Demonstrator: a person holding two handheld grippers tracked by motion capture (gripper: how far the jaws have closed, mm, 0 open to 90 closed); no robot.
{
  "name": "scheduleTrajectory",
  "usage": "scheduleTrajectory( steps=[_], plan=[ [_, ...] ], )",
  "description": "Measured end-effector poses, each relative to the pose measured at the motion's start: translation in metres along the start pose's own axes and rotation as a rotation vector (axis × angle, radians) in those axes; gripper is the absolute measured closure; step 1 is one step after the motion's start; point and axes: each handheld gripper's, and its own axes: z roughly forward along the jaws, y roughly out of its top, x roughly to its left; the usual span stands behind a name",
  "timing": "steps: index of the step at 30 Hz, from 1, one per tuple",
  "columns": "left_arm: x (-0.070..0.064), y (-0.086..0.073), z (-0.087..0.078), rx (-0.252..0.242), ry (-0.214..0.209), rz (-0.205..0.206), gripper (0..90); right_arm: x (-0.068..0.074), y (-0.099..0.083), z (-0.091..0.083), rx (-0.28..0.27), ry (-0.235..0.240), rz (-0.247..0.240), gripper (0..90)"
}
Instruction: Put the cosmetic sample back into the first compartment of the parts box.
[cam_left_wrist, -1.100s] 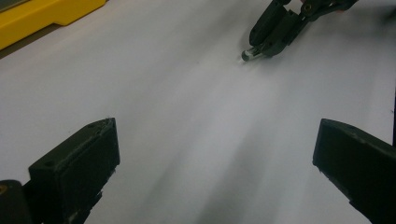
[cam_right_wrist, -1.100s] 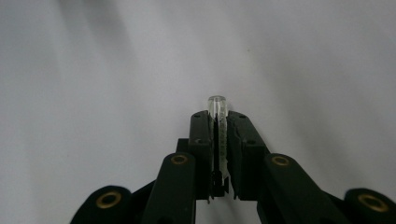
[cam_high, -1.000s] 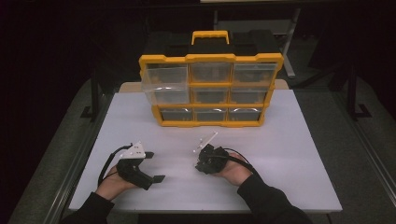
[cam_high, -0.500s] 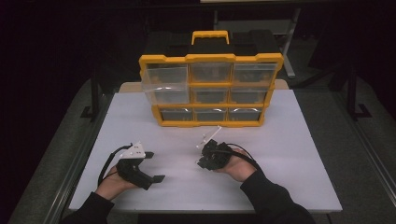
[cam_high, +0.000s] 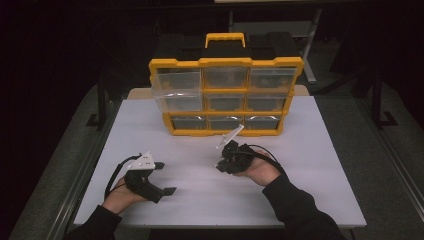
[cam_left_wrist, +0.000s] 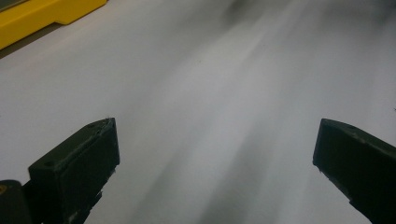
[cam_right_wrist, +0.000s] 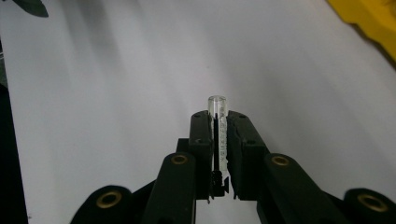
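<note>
**Right gripper clamped on a clear tube, left gripper wide open over the table**

You worked at a white table (cam_high: 310, 150) with a yellow drawer organizer (cam_high: 225, 95) standing at its far side, a yellow carry handle (cam_high: 225, 39) on top. Its front showed three rows of clear drawers, and the top-left drawer (cam_high: 176, 82) stuck out toward you past the others.

Your right gripper (cam_high: 220, 166) sat near the middle of the table, in front of the organizer and a little apart from it, held in your right hand (cam_high: 260, 172). In the right gripper view its jaws stood closed to a narrow slit on a small clear tube (cam_right_wrist: 218, 133). The tube lay lengthwise between them, its rounded end poking just beyond the jaw tips, with faint lettering along its side that was too small to read. A corner of the organizer showed yellow at the upper right of that view.

Your left gripper (cam_high: 165, 177) rested low at the near left of the table in your left hand (cam_high: 120, 197), well apart from the right one. In the left gripper view its two jaws stood far apart with nothing between them, just bare white tabletop, and the organizer's yellow base edge crossed the upper left corner. A black cable (cam_high: 114, 175) looped out from the left gripper across the table.
</note>
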Motion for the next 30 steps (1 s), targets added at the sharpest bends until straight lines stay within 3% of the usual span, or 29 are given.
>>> scheduleTrajectory(
  steps=[7,15,30],
  plan=[
    [0.000,-0.002,0.000,-0.008,-0.001,0.021,0.0,-0.008,0.007,-0.011,-0.011,-0.009,0.008,79.0],
    [0.002,-0.003,0.000,-0.010,0.004,0.015,0.0,-0.014,0.014,-0.019,0.005,-0.008,0.004,79.0],
    [0.002,-0.003,0.000,-0.014,0.000,0.007,0.0,-0.022,0.035,-0.051,-0.026,-0.033,-0.004,79.2]
  ],
)
